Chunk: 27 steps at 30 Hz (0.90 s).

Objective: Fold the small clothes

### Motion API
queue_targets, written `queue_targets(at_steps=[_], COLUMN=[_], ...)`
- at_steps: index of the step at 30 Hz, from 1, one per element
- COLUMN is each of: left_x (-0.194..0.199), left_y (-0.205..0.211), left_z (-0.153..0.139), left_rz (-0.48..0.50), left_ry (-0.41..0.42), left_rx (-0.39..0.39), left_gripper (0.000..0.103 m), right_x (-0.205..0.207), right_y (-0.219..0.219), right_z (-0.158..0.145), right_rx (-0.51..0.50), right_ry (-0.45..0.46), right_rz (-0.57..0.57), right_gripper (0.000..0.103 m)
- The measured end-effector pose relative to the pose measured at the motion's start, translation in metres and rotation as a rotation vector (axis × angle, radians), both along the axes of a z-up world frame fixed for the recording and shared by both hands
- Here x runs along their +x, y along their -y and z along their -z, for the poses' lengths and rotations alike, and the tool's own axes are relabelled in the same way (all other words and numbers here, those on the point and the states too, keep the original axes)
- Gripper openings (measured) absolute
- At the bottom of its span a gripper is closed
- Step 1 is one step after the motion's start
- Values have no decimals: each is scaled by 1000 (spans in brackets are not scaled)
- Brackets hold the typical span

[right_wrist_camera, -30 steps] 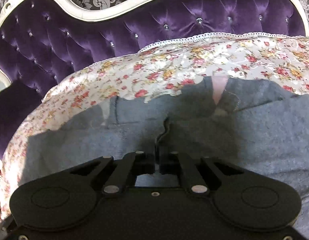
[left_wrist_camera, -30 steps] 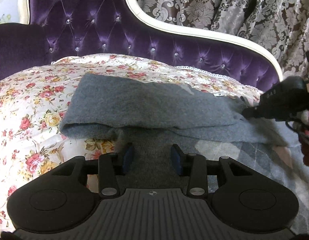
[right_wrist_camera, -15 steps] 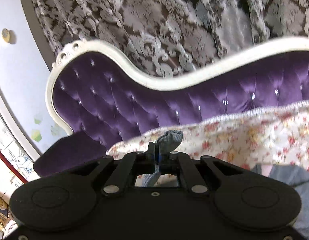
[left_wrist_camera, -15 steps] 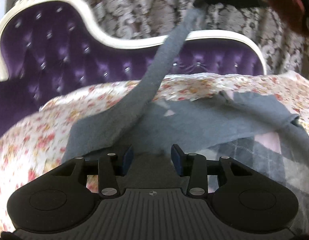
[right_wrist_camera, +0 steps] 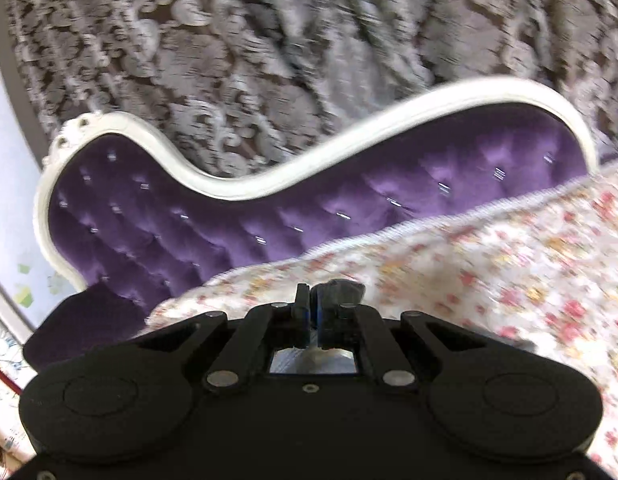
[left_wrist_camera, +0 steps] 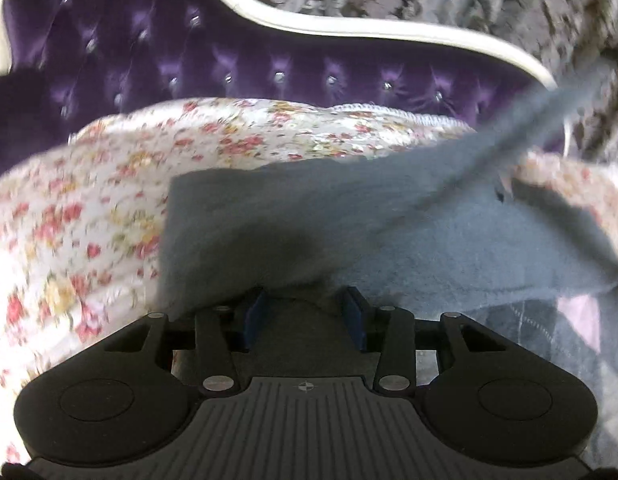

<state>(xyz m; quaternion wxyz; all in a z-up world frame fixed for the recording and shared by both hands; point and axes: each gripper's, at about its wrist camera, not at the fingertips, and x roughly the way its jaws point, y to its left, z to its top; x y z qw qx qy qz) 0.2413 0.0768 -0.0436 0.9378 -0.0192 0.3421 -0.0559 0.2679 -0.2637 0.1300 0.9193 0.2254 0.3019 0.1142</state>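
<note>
A grey knit garment (left_wrist_camera: 389,220) lies spread on the floral bedspread (left_wrist_camera: 89,220), and its argyle side (left_wrist_camera: 549,328) shows at the lower right. My left gripper (left_wrist_camera: 305,308) is low over the garment's near edge. Its blue pads (left_wrist_camera: 255,312) stand apart with a dark bunch of the cloth filling the gap. My right gripper (right_wrist_camera: 310,300) is raised off the bed and shut on a small grey corner of the garment (right_wrist_camera: 343,286). In the left wrist view that lifted part shows as a blurred grey strip (left_wrist_camera: 549,120) rising to the upper right.
A purple tufted backrest (left_wrist_camera: 269,60) with a white frame (right_wrist_camera: 349,148) curves behind the bedspread. Patterned grey curtains (right_wrist_camera: 269,60) hang behind it. A pale wall (right_wrist_camera: 5,200) is at the far left.
My right gripper has risen from the bed with the grey corner pinched in it. The lifted strip has swung from upper middle to upper right. My left gripper has shifted slightly, its jaws unchanged.
</note>
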Motion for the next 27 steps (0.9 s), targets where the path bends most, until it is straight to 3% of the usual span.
queue_targets(at_steps=[9, 18, 23, 27], left_x=[-6, -23, -36, -44], left_y=[-8, -32, -58, -70], left_z=[-4, -14, -33, -62], left_rz=[15, 49, 65, 33], left_ry=[-11, -64, -114, -42], left_rx=[20, 2, -84, -116], left_gripper=[42, 41, 41, 42], right_x=[-11, -28, -42, -52], right_y=[37, 36, 36, 22], right_z=[74, 120, 123, 103], right_rx=[-58, -242, -304, -400], right_ry=[-175, -280, -263, -158], right_rz=[142, 154, 166, 185], right_gripper=[9, 10, 17, 17])
